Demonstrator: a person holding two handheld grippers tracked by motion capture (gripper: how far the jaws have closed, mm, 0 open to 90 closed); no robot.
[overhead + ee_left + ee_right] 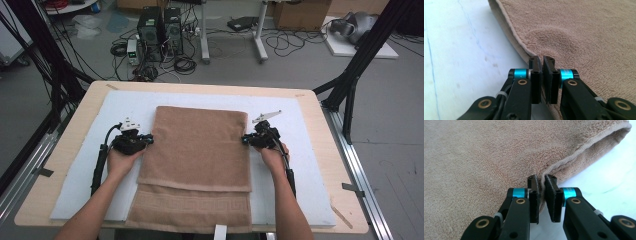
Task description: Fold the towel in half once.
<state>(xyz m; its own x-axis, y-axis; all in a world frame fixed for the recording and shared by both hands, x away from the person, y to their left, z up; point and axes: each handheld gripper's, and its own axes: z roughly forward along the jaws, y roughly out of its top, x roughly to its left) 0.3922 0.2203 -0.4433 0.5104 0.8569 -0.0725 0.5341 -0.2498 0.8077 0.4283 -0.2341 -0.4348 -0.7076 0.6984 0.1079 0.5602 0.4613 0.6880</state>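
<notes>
A brown towel (195, 145) lies folded on a white mat (125, 105), its patterned lower layer reaching the table's front edge. My left gripper (149, 140) is at the towel's left edge, about halfway along the upper layer. In the left gripper view the towel (579, 32) meets the left gripper (542, 62), whose jaws are pinched together on its folded edge. My right gripper (245, 140) is at the opposite edge. In the right gripper view the hem of the towel (474, 157) runs into the narrow gap of the right gripper (541, 180), which is shut on it.
The mat covers most of a wooden table (67, 150). Metal rails (360, 170) run along both sides and black frame legs (350, 85) stand at the far corners. Computer towers (160, 30) and cables sit on the floor behind.
</notes>
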